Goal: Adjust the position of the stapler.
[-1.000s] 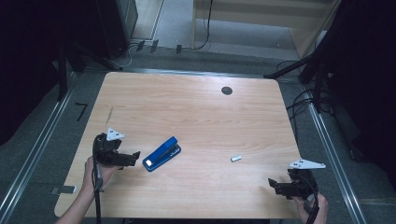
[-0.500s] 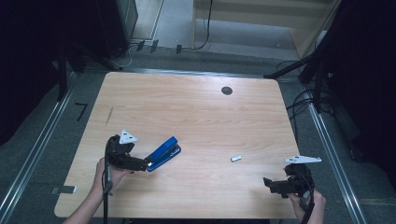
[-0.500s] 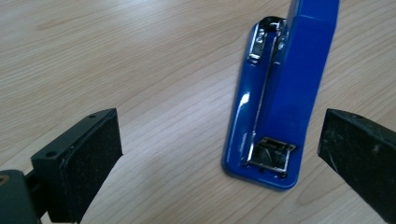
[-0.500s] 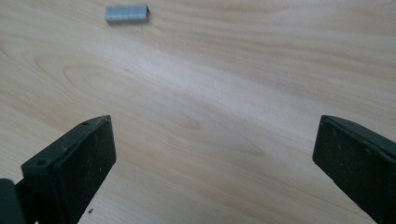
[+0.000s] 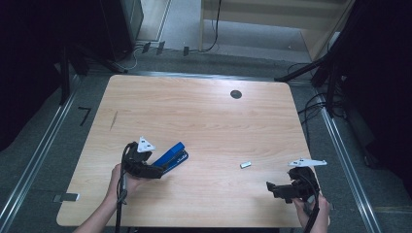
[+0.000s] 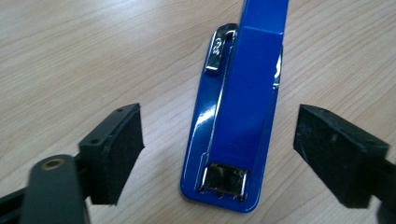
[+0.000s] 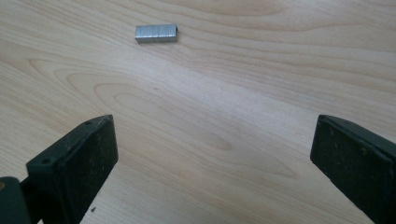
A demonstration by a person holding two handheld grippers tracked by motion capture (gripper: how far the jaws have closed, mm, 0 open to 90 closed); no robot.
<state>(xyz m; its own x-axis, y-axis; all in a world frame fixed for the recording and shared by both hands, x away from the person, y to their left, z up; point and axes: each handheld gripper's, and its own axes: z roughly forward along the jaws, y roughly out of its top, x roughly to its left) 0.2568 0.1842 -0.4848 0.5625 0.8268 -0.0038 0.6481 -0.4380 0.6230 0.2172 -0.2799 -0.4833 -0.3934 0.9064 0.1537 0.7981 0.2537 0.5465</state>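
Wooden tabletop (image 5: 204, 111) fills the middle of a dark room. Nearest, the right tool (image 5: 273, 186) sits wide open over bare wood. A little farther, the left tool (image 5: 156, 171) has just been closing around the blue stapler's (image 6: 236, 121) end without touching it. Small silver staples (image 7: 156, 33) lie between both tools.

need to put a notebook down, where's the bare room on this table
Bare wood runs across the far half of the table, between the far edge and the cable hole. The middle patch between the blue stapler and the staple strip is also free. The near corners are crowded.
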